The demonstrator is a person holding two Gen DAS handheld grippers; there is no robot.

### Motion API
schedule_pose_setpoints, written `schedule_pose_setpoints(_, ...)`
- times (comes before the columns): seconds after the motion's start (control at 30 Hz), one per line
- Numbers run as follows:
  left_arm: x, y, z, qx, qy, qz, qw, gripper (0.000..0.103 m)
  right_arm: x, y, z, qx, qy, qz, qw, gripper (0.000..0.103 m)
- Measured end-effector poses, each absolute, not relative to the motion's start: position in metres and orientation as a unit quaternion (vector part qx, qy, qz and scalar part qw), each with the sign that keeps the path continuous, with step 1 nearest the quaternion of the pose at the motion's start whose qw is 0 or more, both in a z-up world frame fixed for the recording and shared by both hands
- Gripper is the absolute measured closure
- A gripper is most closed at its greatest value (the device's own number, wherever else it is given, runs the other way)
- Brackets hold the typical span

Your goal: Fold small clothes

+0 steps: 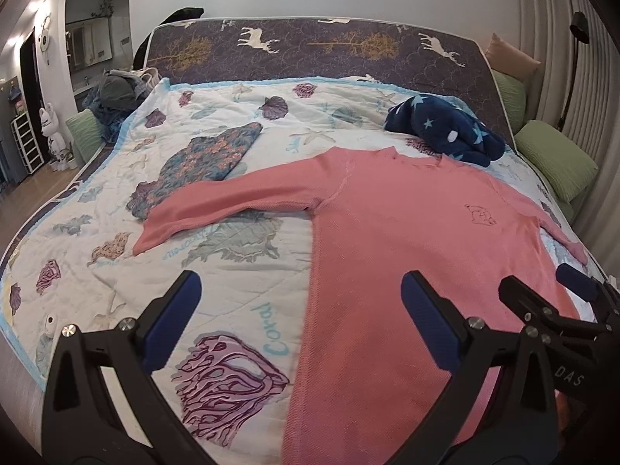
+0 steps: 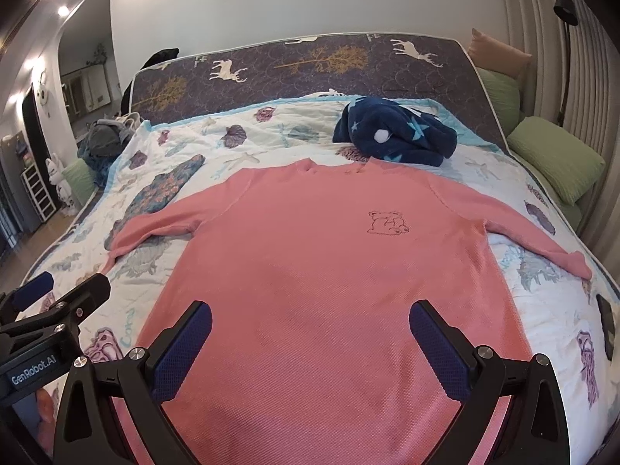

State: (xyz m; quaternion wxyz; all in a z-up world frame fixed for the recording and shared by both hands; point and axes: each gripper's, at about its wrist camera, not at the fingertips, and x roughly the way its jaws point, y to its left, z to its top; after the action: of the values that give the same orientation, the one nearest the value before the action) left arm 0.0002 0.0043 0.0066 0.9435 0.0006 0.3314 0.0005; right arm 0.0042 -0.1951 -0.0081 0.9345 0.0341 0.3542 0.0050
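A shirt (image 2: 310,271) lay spread flat on the bed quilt (image 1: 240,271), a folded garment (image 1: 201,159) to its left, a bundled blanket (image 2: 395,135) behind its collar.

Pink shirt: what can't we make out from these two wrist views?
- Pink shirt hem: both views, cut off by the bottom edge and hidden behind the tongs.
- Its right cuff: left wrist view, behind the right tongs.
- Chest embroidery: too small to read.
- Floral garment: partly under the shirt's sleeve.
- Clothes pile beside the bed: too far, blurred.
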Motion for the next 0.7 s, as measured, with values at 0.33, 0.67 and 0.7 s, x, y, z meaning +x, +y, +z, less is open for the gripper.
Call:
schedule_pose_setpoints(0.33,-0.0082,-0.0001,0.0114,0.01,0.278,-0.001,0.961,0.0,0.003,-0.1985,-0.0056,0.039,0.349,-0.007,0.936,0.0)
schedule_pose_setpoints(0.67,-0.0047,-0.0061,0.0073,0.009,0.302,-0.031,0.953,0.0,0.0037,-0.1998,-0.0078,0.044,0.353,-0.009,0.935,0.0)
schedule_pose_setpoints(0.7,-0.0059,-0.0059,0.007,-0.001,0.301,-0.036,0.953,0.0,0.0037,-0.1997,-0.0079,0.043,0.353,-0.009,0.935,0.0)
